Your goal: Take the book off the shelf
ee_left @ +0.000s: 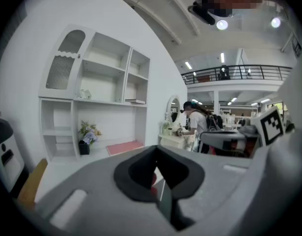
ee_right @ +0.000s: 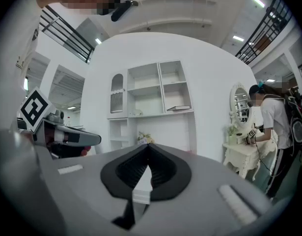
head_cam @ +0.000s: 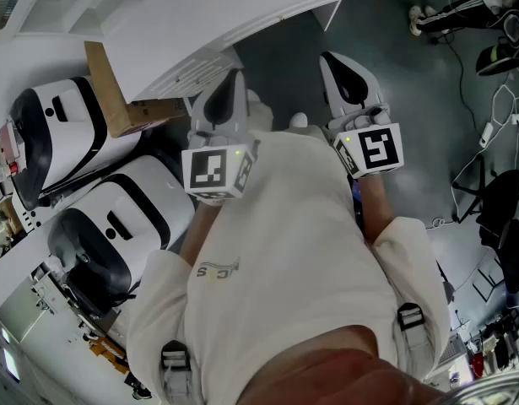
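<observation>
One book [ee_right: 179, 108], flat in the white shelf unit [ee_right: 141, 102], lower right cubby of its upper part, long axis side to side along the shelf's front edge. Plenty of open room above it there. Well apart from it, left gripper [ee_left: 157, 150] and right gripper [ee_right: 149, 145], both closed, empty.
</observation>
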Demonstrator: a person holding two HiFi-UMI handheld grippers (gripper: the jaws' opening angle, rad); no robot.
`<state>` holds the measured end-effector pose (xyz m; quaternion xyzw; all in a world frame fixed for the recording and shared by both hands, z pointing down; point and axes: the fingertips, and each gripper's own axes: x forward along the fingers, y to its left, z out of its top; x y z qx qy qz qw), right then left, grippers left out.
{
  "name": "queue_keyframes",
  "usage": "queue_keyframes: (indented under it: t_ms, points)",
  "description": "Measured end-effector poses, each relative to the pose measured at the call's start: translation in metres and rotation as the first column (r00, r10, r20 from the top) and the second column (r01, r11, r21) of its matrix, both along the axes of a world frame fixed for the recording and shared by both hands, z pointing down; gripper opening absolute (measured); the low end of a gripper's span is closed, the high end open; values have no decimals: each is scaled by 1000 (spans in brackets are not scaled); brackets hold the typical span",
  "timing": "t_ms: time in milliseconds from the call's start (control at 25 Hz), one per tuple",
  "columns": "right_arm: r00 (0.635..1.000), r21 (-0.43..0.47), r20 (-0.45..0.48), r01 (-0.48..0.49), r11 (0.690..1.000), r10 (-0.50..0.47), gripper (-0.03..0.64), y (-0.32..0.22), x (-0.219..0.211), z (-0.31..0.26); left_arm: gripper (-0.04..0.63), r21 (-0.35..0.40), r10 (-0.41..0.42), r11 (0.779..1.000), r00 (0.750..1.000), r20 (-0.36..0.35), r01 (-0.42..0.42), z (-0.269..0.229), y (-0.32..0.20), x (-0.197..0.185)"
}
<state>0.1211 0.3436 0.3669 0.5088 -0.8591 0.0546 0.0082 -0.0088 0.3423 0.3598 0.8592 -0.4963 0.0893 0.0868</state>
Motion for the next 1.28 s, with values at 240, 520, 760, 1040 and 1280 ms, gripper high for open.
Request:
queue_keyframes:
  t_ms: [240,520,760,1040,1280]
  points:
    - [1000,-10,-4,-6,1000,6,-3,9,4,4,-3,-37,10,999,1000,-8,-10,8,6,7]
    - [1000,1,17,-26,1000,26,-5,14,13,4,-3,-37,9,999,1000,-13,-9,6,10,14]
    - [999,-17,38,-36,999,37,-5,6,20,7,-3,-44,3,999,1000,-23,-4,5,1,17]
    - [999,-39,31,-43,998,44,-5,-39,24,13,-3,-51,18,999,999,-43,-21,8,-46,20]
    - [998,-37,55,41,998,-39,-5,-106,19,11,-3,-65,22,998,997,-71,-27,12,-126,23]
